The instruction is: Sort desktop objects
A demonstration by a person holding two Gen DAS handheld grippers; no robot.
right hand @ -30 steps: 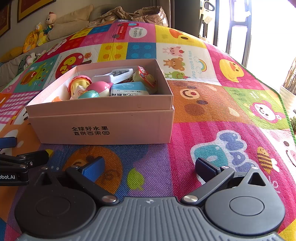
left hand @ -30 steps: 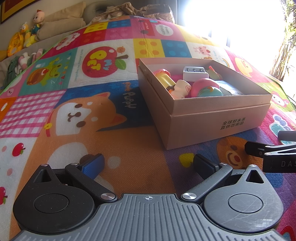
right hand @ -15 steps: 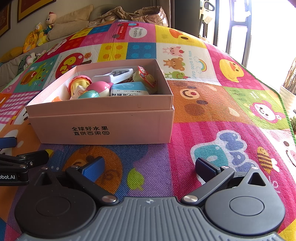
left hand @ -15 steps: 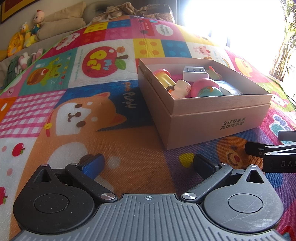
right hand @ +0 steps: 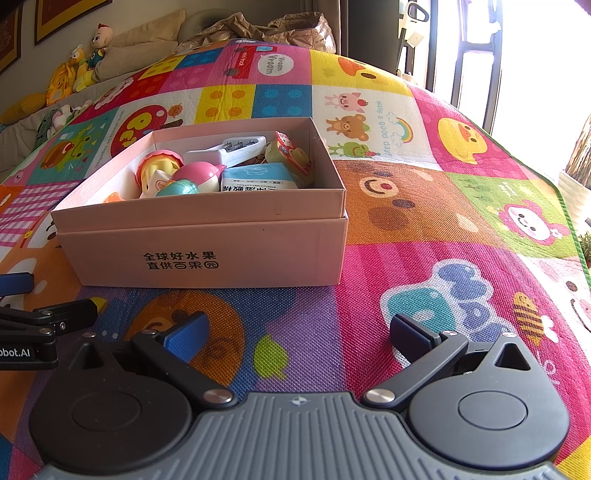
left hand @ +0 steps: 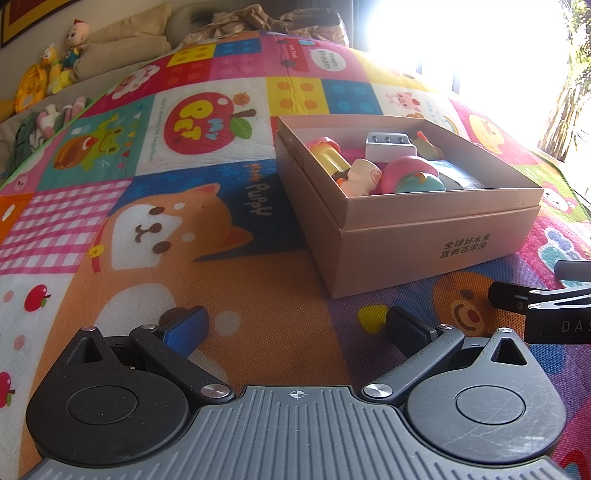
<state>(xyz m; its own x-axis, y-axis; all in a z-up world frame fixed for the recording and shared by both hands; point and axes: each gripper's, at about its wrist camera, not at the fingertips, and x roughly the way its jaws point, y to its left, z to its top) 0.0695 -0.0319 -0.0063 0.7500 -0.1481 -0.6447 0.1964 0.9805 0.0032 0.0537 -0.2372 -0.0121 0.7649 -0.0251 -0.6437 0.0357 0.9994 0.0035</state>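
A tan cardboard box [left hand: 424,240] [right hand: 207,243] stands on the colourful play mat. Inside lie a pink-capped yellow figure [left hand: 327,153] [right hand: 157,168], a pink and teal ball toy [left hand: 412,177] [right hand: 195,177], a white charger [left hand: 389,147] [right hand: 229,149], a blue tissue pack [right hand: 256,177] and a small green and red packet [right hand: 290,153]. My left gripper [left hand: 297,326] is open and empty, low over the mat, in front and left of the box. My right gripper [right hand: 299,330] is open and empty, in front and right of the box.
The play mat [left hand: 166,229] [right hand: 424,221] covers the whole surface. Plush toys and a cushion [left hand: 66,55] [right hand: 92,55] lie at the far left edge. A crumpled blanket [right hand: 266,29] lies at the back. Bright windows are at the right.
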